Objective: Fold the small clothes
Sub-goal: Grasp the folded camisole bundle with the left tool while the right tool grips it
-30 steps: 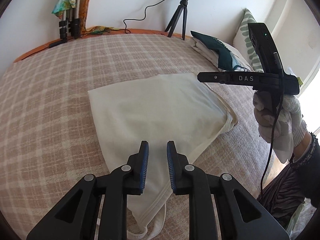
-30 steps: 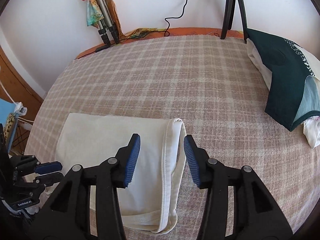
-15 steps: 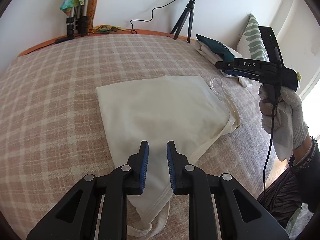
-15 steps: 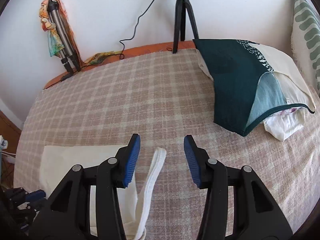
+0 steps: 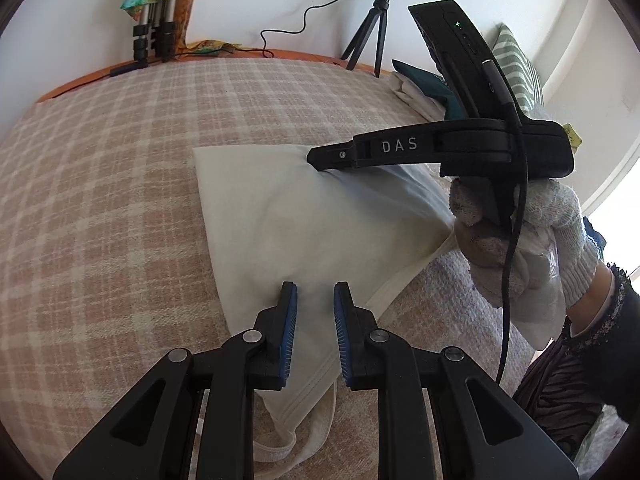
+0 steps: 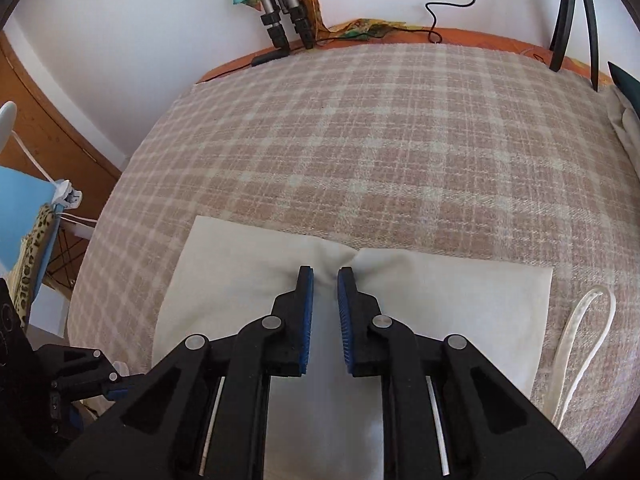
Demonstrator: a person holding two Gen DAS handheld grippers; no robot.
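A cream garment (image 5: 304,216) lies folded on the plaid bed cover; it also shows in the right wrist view (image 6: 440,312). My left gripper (image 5: 315,294) hovers over its near edge, jaws a little apart and empty. My right gripper (image 6: 325,276) has its jaws nearly closed, pinching a pucker of the cream cloth near the far edge. From the left wrist view the right gripper (image 5: 316,158) presses its tip into the cloth, held by a gloved hand. A loose strap (image 6: 580,344) of the garment lies to the right.
A pile of dark green and white clothes (image 5: 424,88) lies at the bed's far right beside a striped pillow (image 5: 516,68). A ring-light tripod (image 5: 372,36) and folded stands (image 5: 154,36) stand by the wall. The bed's left edge (image 6: 104,216) drops to furniture.
My right gripper swung back left from the clothes pile, came down onto the cream garment and narrowed on a fold of it. My left gripper stayed over the near edge.
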